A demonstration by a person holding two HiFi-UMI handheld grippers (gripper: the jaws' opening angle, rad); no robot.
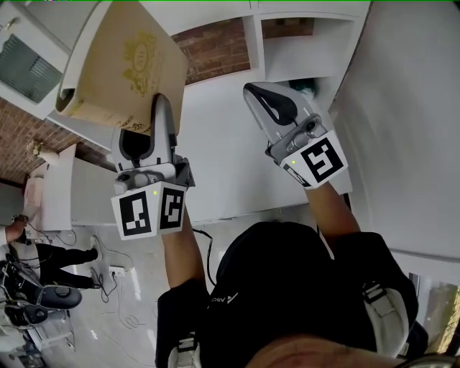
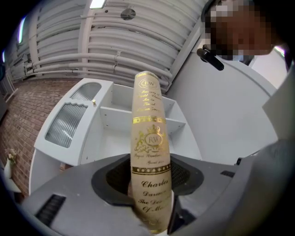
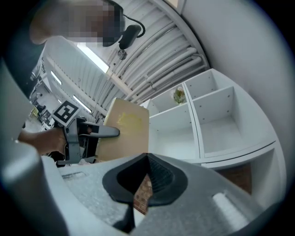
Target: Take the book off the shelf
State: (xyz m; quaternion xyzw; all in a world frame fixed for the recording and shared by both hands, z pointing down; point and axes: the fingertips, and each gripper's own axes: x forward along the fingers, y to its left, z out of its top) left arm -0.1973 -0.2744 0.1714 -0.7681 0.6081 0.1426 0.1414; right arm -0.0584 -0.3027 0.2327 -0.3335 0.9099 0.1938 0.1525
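Left tongs [image 2: 150, 186] on "Charles" book [image 2: 149, 138]

Red brick wall [image 1: 215, 43]; pale floor [image 1: 136, 287] (cables [image 1: 203, 241] strewn); ceiling striplight [image 2: 97, 3].

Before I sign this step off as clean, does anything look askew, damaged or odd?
Nothing stands out. The tan book is clear of the white shelf, clamped by the left gripper and held tilted, as a carried book would be. No damage shows on its cover. The right gripper is shut and empty.
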